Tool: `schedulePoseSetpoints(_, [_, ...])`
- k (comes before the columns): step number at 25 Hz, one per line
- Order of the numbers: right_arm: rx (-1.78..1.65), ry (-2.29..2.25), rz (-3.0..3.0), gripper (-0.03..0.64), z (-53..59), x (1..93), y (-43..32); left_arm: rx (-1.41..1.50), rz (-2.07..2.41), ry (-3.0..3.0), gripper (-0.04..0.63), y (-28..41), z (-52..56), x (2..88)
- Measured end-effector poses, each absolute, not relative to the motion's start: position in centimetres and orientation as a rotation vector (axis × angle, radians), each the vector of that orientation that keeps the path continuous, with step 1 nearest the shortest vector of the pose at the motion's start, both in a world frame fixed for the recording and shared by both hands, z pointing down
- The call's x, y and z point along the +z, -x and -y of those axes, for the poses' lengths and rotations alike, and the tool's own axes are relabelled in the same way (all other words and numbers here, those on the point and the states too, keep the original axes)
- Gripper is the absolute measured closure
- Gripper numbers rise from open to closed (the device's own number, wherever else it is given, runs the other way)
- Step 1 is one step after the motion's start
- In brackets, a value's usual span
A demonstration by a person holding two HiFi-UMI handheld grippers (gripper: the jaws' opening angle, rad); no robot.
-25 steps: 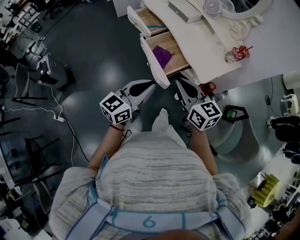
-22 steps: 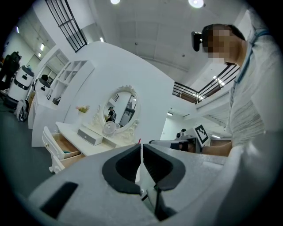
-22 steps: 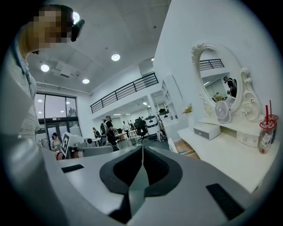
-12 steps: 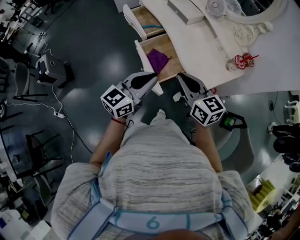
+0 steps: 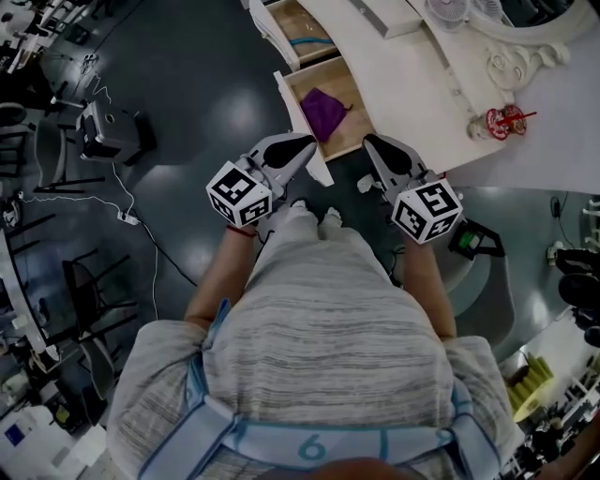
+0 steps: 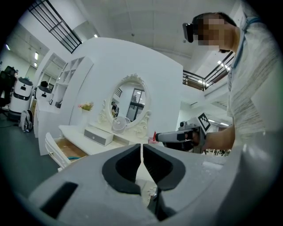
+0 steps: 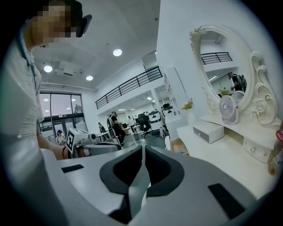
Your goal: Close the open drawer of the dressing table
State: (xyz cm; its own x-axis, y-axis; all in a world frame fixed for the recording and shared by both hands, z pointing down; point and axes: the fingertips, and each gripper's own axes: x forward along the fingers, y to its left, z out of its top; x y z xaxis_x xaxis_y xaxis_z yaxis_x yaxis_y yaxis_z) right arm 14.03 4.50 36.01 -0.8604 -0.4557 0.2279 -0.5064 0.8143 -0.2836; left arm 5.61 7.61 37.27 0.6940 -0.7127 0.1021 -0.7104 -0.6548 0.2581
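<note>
In the head view, the dressing table (image 5: 412,84) ran off the top and right edges. Those edges also cut most of its mirror frame (image 5: 514,64), a fan (image 5: 453,11) and part of the upper drawer (image 5: 292,21). The left gripper (image 5: 305,143) overlapped the front panel of the lower drawer (image 5: 349,94), and contact could not be judged. The purple thing (image 5: 323,112) inside was too small to identify. In the right gripper view, a red object (image 7: 279,132) was cut by the right edge.
</note>
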Motion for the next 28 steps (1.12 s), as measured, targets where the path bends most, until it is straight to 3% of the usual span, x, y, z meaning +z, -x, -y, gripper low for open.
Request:
schedulePoseSetpoints(13, [0.572,-0.847,2.804,0.604,-2.1,38.1,-12.3,0.239,1.156,-2.576,0.566,0.2,-5.5,42.7])
schedulePoseSetpoints(17, [0.589,-0.854,2.783,0.604,-1.8,38.9,-11.8,0.295,1.163,-2.547,0.511,1.7,-4.9,44.7])
schedulePoseSetpoints(28, [0.609,-0.870,2.729,0.604,-1.1,40.3,-10.8,0.474,1.076,-2.503,0.474,2.7,-3.9,51.6])
